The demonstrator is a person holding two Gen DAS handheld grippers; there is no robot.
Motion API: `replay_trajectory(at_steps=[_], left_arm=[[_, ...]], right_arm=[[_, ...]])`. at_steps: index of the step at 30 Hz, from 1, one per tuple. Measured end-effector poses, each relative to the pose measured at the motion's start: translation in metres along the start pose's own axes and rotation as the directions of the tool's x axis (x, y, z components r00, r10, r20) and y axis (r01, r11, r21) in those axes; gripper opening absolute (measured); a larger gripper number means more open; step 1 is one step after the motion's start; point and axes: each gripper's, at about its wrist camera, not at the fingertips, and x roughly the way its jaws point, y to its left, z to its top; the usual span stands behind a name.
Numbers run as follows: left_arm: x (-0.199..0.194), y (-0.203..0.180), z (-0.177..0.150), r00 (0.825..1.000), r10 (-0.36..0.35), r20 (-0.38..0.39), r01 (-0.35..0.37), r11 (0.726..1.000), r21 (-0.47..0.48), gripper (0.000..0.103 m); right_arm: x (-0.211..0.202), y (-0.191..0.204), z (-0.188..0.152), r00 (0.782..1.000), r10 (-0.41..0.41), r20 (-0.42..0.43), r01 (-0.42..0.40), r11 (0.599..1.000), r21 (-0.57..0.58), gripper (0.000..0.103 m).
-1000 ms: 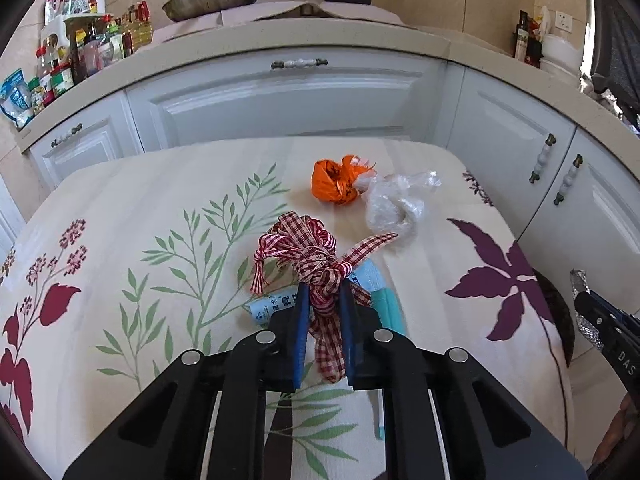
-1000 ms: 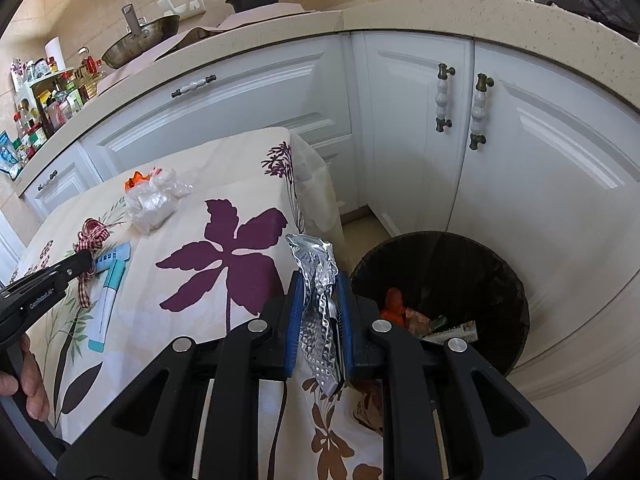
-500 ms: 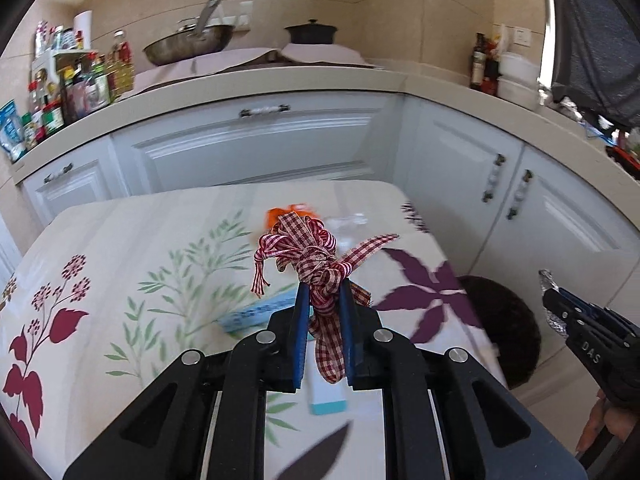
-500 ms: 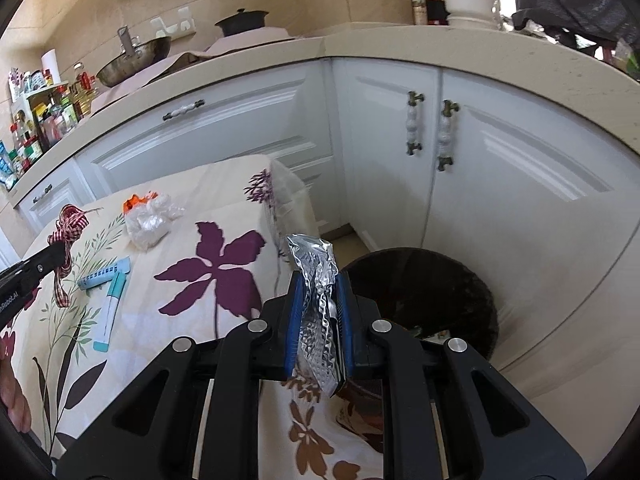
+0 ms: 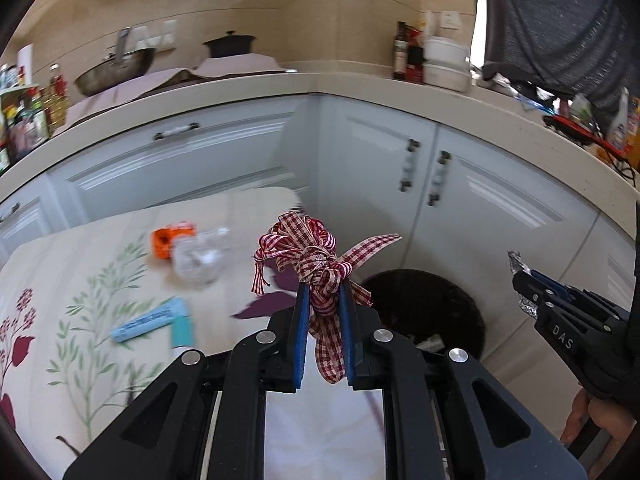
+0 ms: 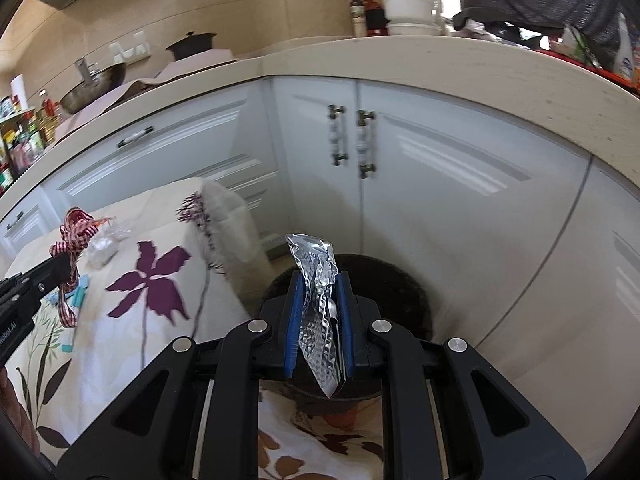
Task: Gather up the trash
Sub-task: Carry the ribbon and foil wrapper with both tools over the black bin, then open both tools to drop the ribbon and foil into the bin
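My left gripper (image 5: pixel 323 292) is shut on a red-and-white checked ribbon bow (image 5: pixel 316 256), held in the air past the table's right edge. My right gripper (image 6: pixel 318 280) is shut on a crumpled silver foil packet (image 6: pixel 316 280), above the near rim of a black trash bin (image 6: pixel 400 292). The same bin (image 5: pixel 432 308) shows on the floor beyond the ribbon, with some trash inside. Still on the floral tablecloth (image 5: pixel 80 280) lie an orange wrapper (image 5: pixel 168 238), a clear plastic bag (image 5: pixel 196 258) and a blue tube (image 5: pixel 150 320). The other gripper (image 5: pixel 524 280) appears at the right edge.
White kitchen cabinets (image 6: pixel 440 200) with metal handles stand behind the bin under a beige counter (image 6: pixel 440 64). A pan (image 5: pixel 116 72), a dark pot (image 5: pixel 228 44) and bottles sit on the counter. A person's hand (image 5: pixel 596 432) holds the right gripper.
Both grippers have swung right, off the table toward the bin, each keeping its hold. The bin now fills more of both views and the table trash has slid left.
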Motion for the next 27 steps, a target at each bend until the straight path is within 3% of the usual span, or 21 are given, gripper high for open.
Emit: replay_trajectory(at_steps=[9, 27], left_arm=[[0.019, -0.039, 0.005, 0.999, -0.033, -0.007, 0.033, 0.998, 0.059, 0.015], [0.077, -0.08, 0.009, 0.997, -0.022, -0.071, 0.031, 0.992, 0.126, 0.015]], right_arm=[[0.006, -0.028, 0.002, 0.999, -0.038, 0.012, 0.038, 0.999, 0.022, 0.016], [0.039, -0.051, 0.005, 0.999, -0.052, 0.009, 0.052, 0.998, 0.045, 0.017]])
